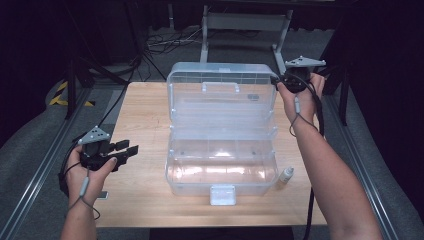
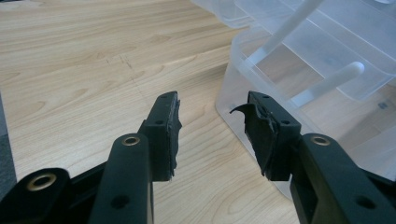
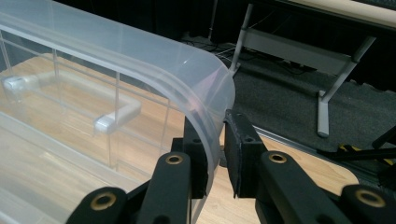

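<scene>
My right gripper (image 3: 215,154) jaws pinch the clear box's raised lid (image 3: 205,88) at its corner to steady it; my left gripper (image 2: 212,135) waits half-open and empty over the bench (image 2: 93,70), box just beyond its jaws

One clear plastic box (image 1: 220,165), one small bottle (image 1: 286,175), two hand-held grippers, one table (image 1: 145,115).

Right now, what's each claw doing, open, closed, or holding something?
Left claw: open, nothing between its jaws, beside the clear plastic box.
Right claw: its jaws straddle the corner rim of the box's raised lid; whether both pads press cannot be told.
</scene>
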Demonstrator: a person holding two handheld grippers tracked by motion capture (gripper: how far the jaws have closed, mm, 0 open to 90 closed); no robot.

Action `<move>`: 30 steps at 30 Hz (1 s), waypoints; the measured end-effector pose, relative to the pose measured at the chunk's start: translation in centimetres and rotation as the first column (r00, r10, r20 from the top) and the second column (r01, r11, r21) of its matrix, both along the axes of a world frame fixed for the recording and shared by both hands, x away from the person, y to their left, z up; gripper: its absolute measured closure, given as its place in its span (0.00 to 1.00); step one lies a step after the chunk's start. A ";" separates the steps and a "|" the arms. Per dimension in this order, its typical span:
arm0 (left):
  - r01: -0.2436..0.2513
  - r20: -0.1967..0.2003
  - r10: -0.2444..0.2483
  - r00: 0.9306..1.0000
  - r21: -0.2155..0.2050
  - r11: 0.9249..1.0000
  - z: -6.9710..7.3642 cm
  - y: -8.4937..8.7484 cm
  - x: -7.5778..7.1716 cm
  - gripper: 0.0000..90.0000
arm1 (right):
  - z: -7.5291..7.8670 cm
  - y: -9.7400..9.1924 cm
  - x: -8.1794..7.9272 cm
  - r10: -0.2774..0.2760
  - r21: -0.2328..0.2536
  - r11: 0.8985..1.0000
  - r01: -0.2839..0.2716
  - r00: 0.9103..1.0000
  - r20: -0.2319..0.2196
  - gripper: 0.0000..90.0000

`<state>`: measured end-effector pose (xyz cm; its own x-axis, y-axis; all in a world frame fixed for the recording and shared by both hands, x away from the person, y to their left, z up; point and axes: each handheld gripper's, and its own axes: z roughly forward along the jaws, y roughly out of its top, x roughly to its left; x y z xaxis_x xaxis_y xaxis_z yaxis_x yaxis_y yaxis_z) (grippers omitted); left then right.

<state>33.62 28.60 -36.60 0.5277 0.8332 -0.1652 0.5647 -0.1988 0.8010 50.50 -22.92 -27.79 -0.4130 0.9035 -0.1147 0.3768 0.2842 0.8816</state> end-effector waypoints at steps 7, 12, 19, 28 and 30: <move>-0.011 0.004 0.011 1.000 0.034 0.999 -0.1 0.2 0.1 0.61 | -0.3 0.0 1.3 -0.016 0.024 1.000 0.017 0.999 -0.031 0.91; 0.009 0.010 -0.009 1.000 0.048 0.999 0.4 -0.2 0.2 0.61 | -0.6 0.3 2.7 -0.038 0.030 0.999 0.040 0.997 -0.072 0.92; 0.020 0.008 -0.020 1.000 0.046 0.999 0.2 -0.2 0.6 0.61 | -1.1 0.4 4.0 -0.049 0.042 0.998 0.054 0.993 -0.111 0.93; 0.019 0.000 -0.019 1.000 0.042 0.999 -0.1 0.3 1.0 0.61 | -2.0 0.4 5.4 -0.062 0.066 0.995 0.072 0.987 -0.147 0.94; 0.018 0.000 -0.018 1.000 0.041 0.999 -0.1 0.3 1.0 0.61 | -2.1 0.4 5.7 -0.063 0.060 0.995 0.073 0.986 -0.153 0.94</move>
<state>34.66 28.92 -36.73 0.5427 0.8296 -0.1315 0.5607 -0.2413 0.7921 56.16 -22.49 -29.90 -0.3581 0.9337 0.0045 0.5233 0.1967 0.8291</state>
